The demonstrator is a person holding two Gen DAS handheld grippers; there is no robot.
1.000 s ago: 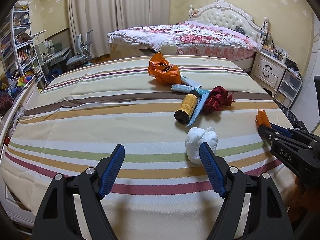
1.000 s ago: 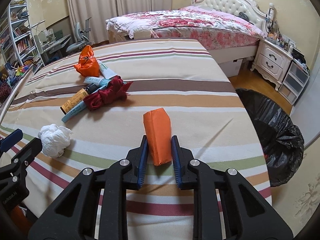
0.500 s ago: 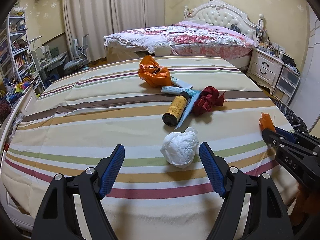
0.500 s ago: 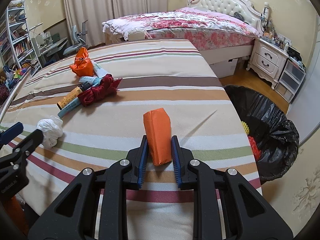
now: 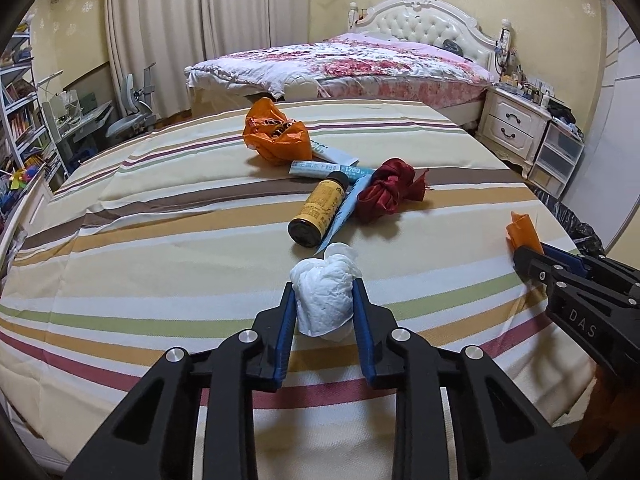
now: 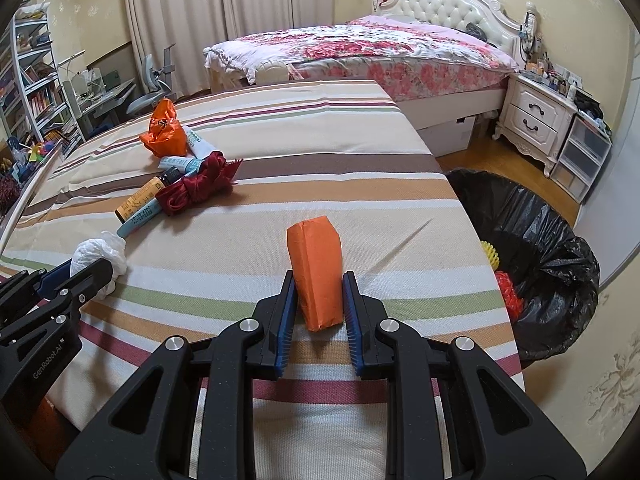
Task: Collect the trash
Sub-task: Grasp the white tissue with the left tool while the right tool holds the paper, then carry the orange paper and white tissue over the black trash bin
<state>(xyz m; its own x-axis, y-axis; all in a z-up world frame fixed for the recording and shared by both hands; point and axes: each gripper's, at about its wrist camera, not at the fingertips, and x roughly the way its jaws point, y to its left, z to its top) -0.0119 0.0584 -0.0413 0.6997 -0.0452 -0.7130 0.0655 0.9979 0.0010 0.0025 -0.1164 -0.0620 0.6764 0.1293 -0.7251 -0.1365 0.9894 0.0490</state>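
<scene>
Left gripper [image 5: 323, 307] closing on white wad [image 5: 325, 298] – earlier apart | right gripper [image 6: 319, 300] clamps orange packet [image 6: 316, 270]

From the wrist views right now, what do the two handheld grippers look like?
Both the left gripper and the right gripper are matte black plastic with silver screws and ribbed blue pads. White lettering reads "DAS" on the right one and "GenRobot.AI" on the left. No cables or sleeves show.

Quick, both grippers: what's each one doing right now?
Left gripper: jaws closing on the white tissue wad.
Right gripper: shut on the orange packet.
</scene>
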